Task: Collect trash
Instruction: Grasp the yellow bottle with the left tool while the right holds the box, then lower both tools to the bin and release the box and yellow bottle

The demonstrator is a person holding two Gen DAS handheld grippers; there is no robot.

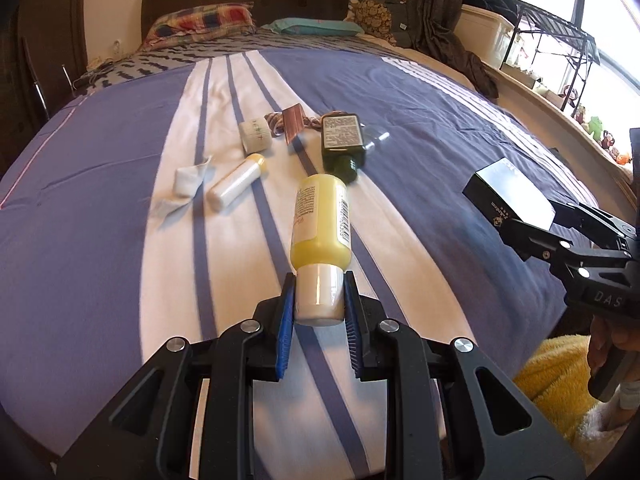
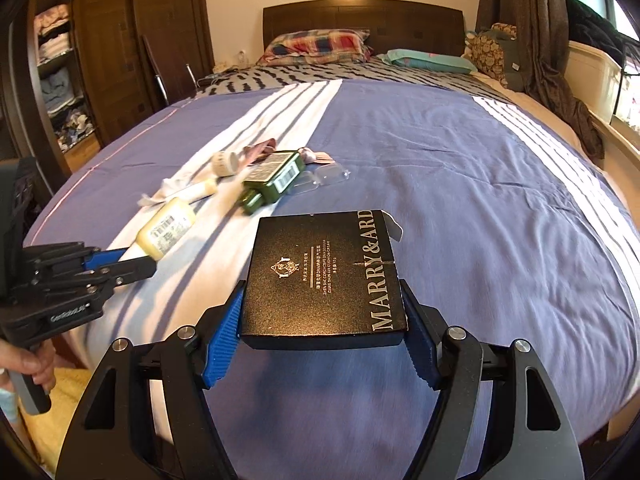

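Observation:
My left gripper [image 1: 319, 300] is shut on the white cap of a yellow bottle [image 1: 320, 220], which is lifted off the bed; the same bottle [image 2: 168, 232] shows at the left of the right wrist view. My right gripper [image 2: 322, 316] is shut on a flat black box [image 2: 324, 276] lettered in gold, held above the blanket; in the left wrist view the black box [image 1: 508, 194] is at the right. On the bed lie a dark green bottle [image 1: 342, 142], a small white tube [image 1: 236, 182], a white jar [image 1: 256, 134], a crumpled tissue [image 1: 188, 180] and a clear plastic blister [image 2: 320, 178].
The bed has a purple and white striped blanket [image 2: 440, 168], with pillows [image 2: 316, 46] by a dark headboard. A wooden wardrobe with open shelves [image 2: 60, 72] stands left. A window ledge with a metal rack [image 1: 560, 48] runs along the right. A yellow towel [image 1: 556, 380] lies below the bed edge.

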